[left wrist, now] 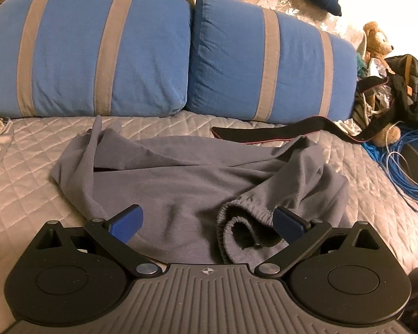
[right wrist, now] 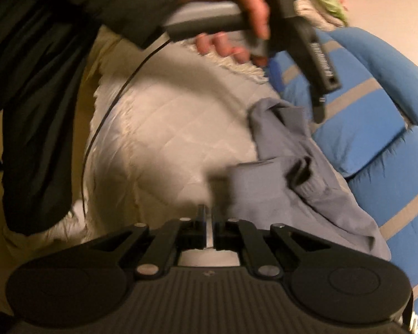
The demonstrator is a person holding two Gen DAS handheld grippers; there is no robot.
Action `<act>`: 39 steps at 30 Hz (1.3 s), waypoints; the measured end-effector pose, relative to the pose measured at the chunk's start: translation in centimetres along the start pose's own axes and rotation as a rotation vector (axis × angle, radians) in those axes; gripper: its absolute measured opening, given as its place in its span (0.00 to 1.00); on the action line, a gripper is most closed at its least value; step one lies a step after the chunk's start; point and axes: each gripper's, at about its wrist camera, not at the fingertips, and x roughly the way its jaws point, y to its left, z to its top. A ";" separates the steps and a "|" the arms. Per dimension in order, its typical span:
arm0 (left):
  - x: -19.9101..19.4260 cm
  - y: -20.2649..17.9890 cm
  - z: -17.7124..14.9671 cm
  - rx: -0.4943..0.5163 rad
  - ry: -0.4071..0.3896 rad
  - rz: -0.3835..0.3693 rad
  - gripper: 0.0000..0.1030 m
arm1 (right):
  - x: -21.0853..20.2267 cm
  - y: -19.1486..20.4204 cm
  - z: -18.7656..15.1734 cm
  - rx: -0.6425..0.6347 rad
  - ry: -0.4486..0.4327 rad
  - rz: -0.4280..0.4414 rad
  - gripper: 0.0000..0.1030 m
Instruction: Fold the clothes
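A grey garment (left wrist: 181, 178) with an elastic waistband (left wrist: 237, 220) lies crumpled on the quilted bedspread (left wrist: 28, 189). My left gripper (left wrist: 207, 222) is open just above its near part, with the blue pads (left wrist: 125, 224) wide apart and the waistband by the right pad. The right wrist view is blurred. There my right gripper (right wrist: 207, 214) is shut, its fingers together over the bedspread (right wrist: 153, 144), next to the garment's (right wrist: 306, 194) near corner. Nothing shows between them. A person's hand (right wrist: 237, 8) holds the left gripper above the far end of the garment.
Two blue pillows with grey stripes (left wrist: 97, 61) (left wrist: 264, 66) stand behind the garment. A black strap (left wrist: 264, 135) lies at its far edge. A teddy bear (left wrist: 376, 47), a black bag (left wrist: 404, 89) and coiled blue cable (left wrist: 404, 172) are at the right. A dark sleeve (right wrist: 41, 83) fills the left.
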 end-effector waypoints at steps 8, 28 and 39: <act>0.1 0.1 0.0 0.009 0.004 0.010 0.98 | -1.0 -0.4 0.2 0.062 -0.087 -0.010 0.34; 0.1 -0.1 0.0 0.009 -0.038 0.126 0.99 | -0.4 0.3 0.9 0.049 -0.170 -0.366 1.00; 0.6 0.2 -0.1 -0.065 -0.037 0.045 0.99 | 1.5 2.1 1.6 -0.044 -0.087 -0.405 0.67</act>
